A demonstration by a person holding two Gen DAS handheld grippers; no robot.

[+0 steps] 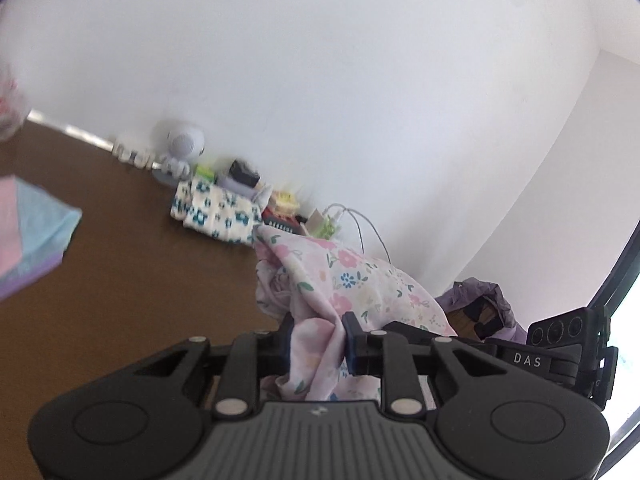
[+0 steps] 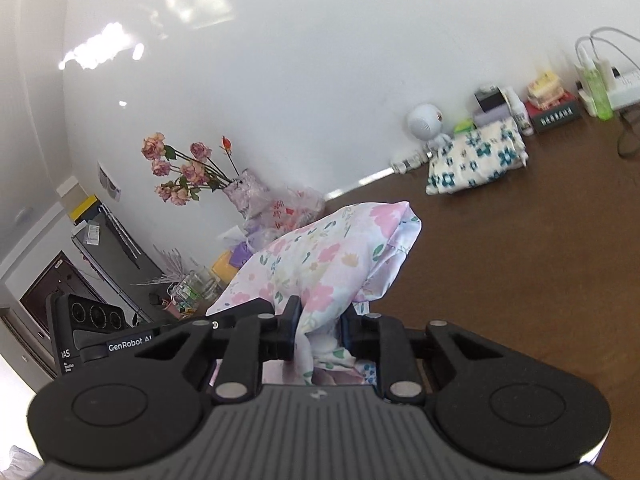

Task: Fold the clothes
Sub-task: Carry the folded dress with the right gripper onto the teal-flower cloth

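Left gripper [image 1: 317, 336] and right gripper [image 2: 319, 330]: fingers clamped on bunched pink floral cotton garment [image 1: 360, 280], lifted above brown wooden bench [image 2: 520, 240].

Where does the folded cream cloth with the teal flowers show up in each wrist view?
Left wrist: the folded teal-flower cloth lies centre-left, on the brown table by the wall.
Right wrist: the same cloth lies upper right, by the wall.
Shared landmark: the round white speaker-like device just behind it.
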